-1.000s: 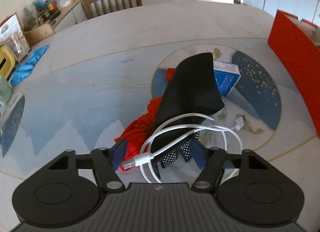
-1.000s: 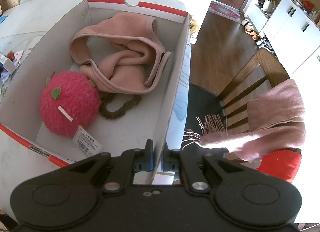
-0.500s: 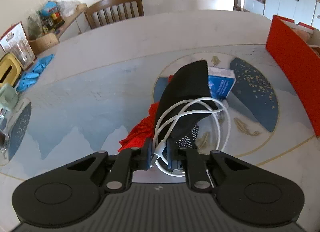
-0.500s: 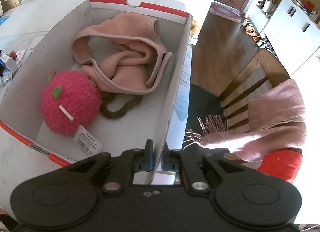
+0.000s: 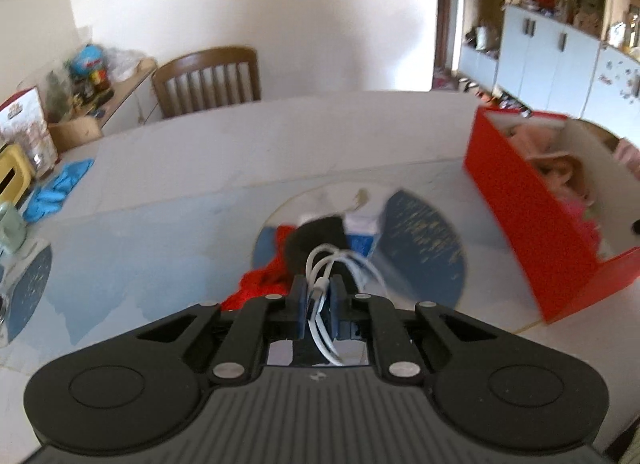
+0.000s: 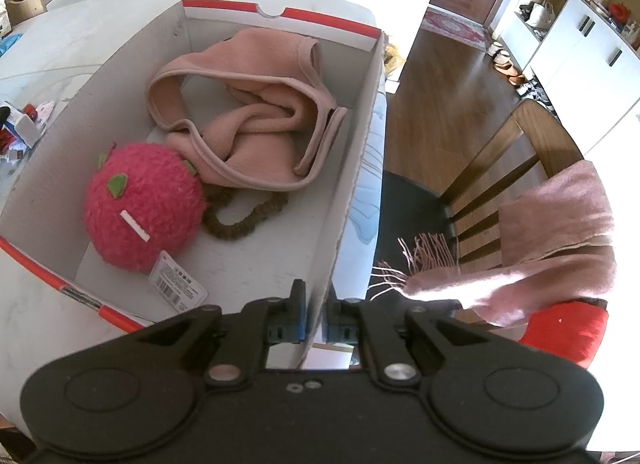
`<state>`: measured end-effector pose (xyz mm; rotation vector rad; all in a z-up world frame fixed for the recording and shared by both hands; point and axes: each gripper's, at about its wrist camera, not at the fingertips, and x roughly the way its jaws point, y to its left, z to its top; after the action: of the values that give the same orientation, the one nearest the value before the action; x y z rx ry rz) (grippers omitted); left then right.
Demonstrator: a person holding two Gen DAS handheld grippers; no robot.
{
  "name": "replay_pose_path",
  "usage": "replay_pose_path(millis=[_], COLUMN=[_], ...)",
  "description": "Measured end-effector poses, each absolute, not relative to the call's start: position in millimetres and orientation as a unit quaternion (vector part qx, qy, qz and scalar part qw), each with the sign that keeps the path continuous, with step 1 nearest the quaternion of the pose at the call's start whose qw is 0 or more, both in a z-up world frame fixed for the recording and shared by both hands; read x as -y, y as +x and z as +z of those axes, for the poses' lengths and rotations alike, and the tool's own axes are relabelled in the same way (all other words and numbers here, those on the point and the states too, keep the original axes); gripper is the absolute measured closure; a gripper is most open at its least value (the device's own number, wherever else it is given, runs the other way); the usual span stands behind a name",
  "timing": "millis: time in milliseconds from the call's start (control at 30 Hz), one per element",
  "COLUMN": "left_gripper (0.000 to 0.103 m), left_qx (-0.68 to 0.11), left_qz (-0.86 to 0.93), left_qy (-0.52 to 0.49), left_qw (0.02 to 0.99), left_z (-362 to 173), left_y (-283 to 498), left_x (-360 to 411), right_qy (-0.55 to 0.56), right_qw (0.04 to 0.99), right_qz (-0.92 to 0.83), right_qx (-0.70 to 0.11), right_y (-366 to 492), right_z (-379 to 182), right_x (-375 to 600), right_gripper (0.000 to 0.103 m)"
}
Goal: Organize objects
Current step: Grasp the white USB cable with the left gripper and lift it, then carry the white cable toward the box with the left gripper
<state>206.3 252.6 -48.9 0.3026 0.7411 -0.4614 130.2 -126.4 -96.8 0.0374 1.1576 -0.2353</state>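
My left gripper (image 5: 319,296) is shut on a coiled white cable (image 5: 332,264) and holds it above the table. Below it lie a black cloth (image 5: 316,238), a red cloth (image 5: 262,282) and a blue and white box (image 5: 362,230). The red cardboard box (image 5: 516,212) stands at the right. My right gripper (image 6: 316,310) is shut on the right wall of that box (image 6: 352,188). Inside lie a pink plush ball (image 6: 142,208), a pink cloth (image 6: 256,128) and a brown hair band (image 6: 240,220).
A wooden chair (image 5: 208,80) stands at the table's far side. Blue cloth (image 5: 60,188) and a green mug (image 5: 10,226) lie at the left edge. A second chair (image 6: 516,168) with a pink scarf (image 6: 560,240) stands right of the box.
My left gripper closed on the white cable and lifted it up from the black cloth, and the view has tilted up. My right gripper stays clamped on the box wall.
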Motion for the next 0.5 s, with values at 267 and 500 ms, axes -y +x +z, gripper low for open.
replay_pose_path(millis=[267,500], left_gripper=[0.093,0.093], left_qx=[-0.327,-0.302], left_qz=[-0.274,-0.297], left_qy=[0.136,0.159], left_qw=[0.894,0.891], left_z=[-16,-2], left_y=[195,195], left_x=[-220,-187], right_qy=[0.019,0.024], right_qw=[0.834,0.837], right_qz=[-0.105,-0.099], right_qx=[-0.542,-0.538], right_y=[128,126], right_z=[-97,-97], right_x=[128,130], right_gripper=[0.097,0.096])
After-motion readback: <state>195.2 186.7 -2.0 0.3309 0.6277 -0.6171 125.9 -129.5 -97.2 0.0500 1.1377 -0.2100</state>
